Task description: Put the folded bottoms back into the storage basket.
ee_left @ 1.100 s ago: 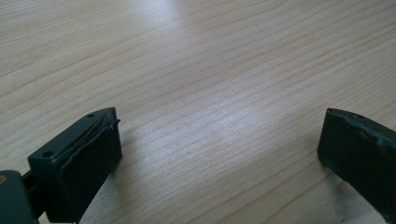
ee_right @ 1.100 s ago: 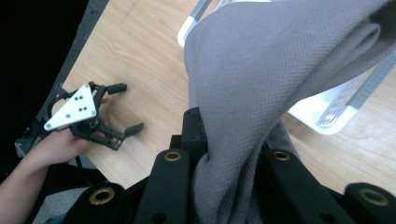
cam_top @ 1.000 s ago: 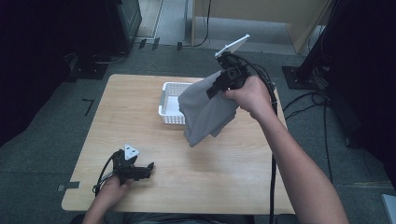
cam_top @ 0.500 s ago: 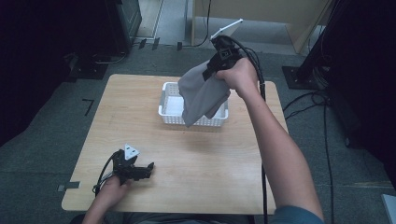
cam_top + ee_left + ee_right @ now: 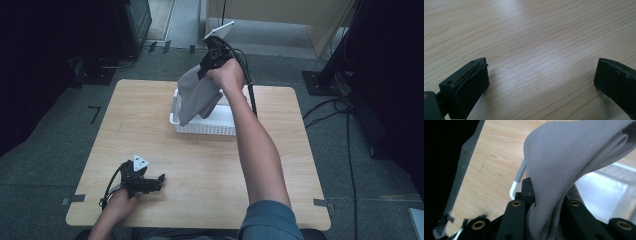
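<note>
My right gripper [image 5: 204, 72] is shut on a grey cloth [image 5: 197, 97] that hangs from it over the left part of a white basket [image 5: 210, 131] at the table's far middle. In the right gripper view the cloth [image 5: 574, 157] bunches between the black jaws and drapes forward, with the basket's rim [image 5: 517, 180] below it. My left gripper [image 5: 159, 182] rests on the wood near the front left edge. In the left gripper view its jaws stand wide open [image 5: 541, 62], with bare tabletop between them.
The wooden table [image 5: 310, 165] has bare room around the basket and on its right half. Cables [image 5: 345, 105] trail over the grey floor to the right. A dark stand [image 5: 330, 75] is at the far right and dark cabinets [image 5: 132, 25] at the far left.
The right hand has carried the hanging cloth left and away from me, from beside the basket's right end to over its left part. The left gripper has stayed put.
</note>
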